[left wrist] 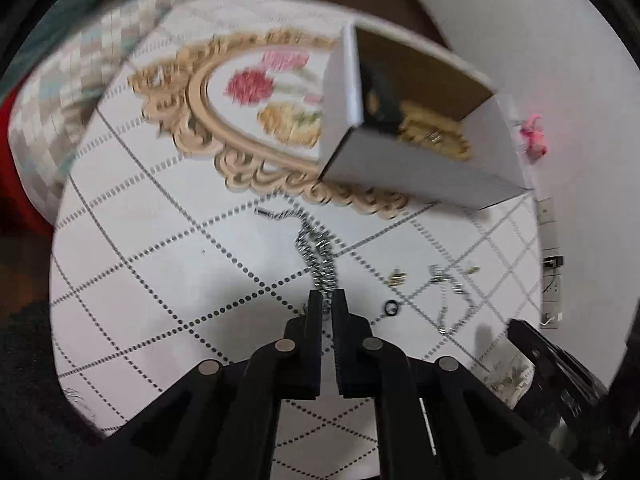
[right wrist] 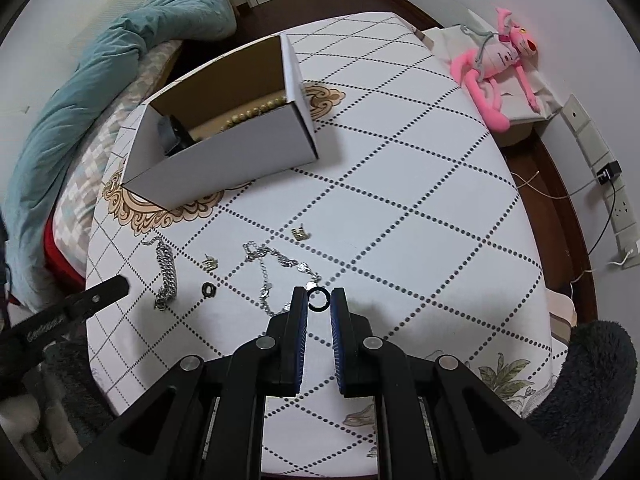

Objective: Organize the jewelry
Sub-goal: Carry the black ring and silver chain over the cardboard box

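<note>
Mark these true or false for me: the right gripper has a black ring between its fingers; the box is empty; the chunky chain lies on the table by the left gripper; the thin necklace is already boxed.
1. The right gripper has a black ring between its fingers. True.
2. The white box is empty. False: beads and a dark item lie inside.
3. The chunky chain lies on the table by the left gripper. True.
4. The thin necklace is boxed. False: it lies on the table.
</note>
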Demonstrator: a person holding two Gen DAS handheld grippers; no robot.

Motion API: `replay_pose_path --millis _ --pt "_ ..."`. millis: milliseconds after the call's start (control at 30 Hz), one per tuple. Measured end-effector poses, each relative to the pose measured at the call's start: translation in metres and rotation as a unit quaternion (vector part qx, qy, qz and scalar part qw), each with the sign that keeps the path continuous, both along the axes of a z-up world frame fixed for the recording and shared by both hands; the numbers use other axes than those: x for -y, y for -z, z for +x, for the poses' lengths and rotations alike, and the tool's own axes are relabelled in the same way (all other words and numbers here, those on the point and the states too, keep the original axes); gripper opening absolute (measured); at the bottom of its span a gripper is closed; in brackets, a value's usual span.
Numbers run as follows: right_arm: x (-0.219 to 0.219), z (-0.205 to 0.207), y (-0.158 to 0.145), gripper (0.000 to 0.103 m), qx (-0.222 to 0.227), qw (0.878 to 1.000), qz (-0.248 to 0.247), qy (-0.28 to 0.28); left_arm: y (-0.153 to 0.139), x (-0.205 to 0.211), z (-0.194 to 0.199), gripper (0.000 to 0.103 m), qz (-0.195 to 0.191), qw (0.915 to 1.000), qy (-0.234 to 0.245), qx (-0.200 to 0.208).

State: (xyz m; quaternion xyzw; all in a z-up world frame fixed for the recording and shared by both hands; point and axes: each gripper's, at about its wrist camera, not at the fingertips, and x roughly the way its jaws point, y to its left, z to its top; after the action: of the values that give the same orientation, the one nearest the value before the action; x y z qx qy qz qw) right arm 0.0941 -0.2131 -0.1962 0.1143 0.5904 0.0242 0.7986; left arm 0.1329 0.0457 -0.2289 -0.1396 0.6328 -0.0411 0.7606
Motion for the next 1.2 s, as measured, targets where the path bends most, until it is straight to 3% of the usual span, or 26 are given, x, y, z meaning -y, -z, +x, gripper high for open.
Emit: replay_pose_path --millis 67,100,133,167,200,267,367,433,467,667,833,1033,1200 --pt "-0.001 -0.001 0.002 0.012 -0.002 1.000 -0.001 0.000 0.014 0.015 0.012 0.017 0.018 0.9996 0.002 -0.020" --pt "-0.001 -0.001 0.005 0.012 -0.005 1.000 -0.001 0.001 0.018 0.020 0.016 0.030 0.027 0.9993 0.008 -0.023" --pt "0.000 -0.001 0.007 0.012 -0.007 1.000 -0.002 0.002 0.017 0.027 0.021 0.035 0.033 0.9992 0.016 -0.019" --pt "0.001 -0.002 0.009 0.012 -0.011 1.000 -0.002 0.003 0.015 0.033 0.023 0.053 0.041 0.9989 0.023 -0.008" --pt "0.002 -0.003 0.011 0.012 -0.013 1.000 -0.003 0.004 0.016 0.038 0.026 0.061 0.054 0.9981 0.027 -0.009" --pt "0.004 -0.003 0.014 0.012 -0.016 1.000 -0.005 0.007 0.018 0.049 0.031 0.061 0.076 0.9964 0.036 -0.004" --pt "0.008 -0.003 0.017 0.012 -0.021 1.000 -0.005 0.013 0.017 0.060 0.034 0.059 0.112 0.9924 0.047 0.021" --pt "0.012 -0.002 0.017 0.012 -0.021 1.000 -0.007 0.016 0.014 0.065 0.034 0.029 0.132 0.9891 0.054 0.037" --pt "0.013 -0.002 0.016 0.012 -0.020 1.000 -0.007 0.017 0.012 0.065 0.035 0.007 0.128 0.9892 0.057 0.044" --pt "0.020 0.000 0.012 0.012 -0.016 1.000 -0.005 0.023 0.008 0.048 0.023 0.005 0.104 0.9920 0.053 0.048" --pt "0.022 -0.002 0.004 0.012 -0.006 1.000 0.001 0.021 -0.004 0.022 -0.013 0.004 0.072 0.9952 0.039 0.054" --pt "0.017 -0.002 -0.008 0.012 0.005 1.000 0.015 0.009 -0.046 0.000 -0.039 0.004 0.015 0.9964 0.019 0.081" --pt "0.010 0.004 -0.032 0.012 0.026 0.999 0.035 -0.003 -0.090 0.002 -0.031 0.004 -0.019 0.9922 0.022 0.121"
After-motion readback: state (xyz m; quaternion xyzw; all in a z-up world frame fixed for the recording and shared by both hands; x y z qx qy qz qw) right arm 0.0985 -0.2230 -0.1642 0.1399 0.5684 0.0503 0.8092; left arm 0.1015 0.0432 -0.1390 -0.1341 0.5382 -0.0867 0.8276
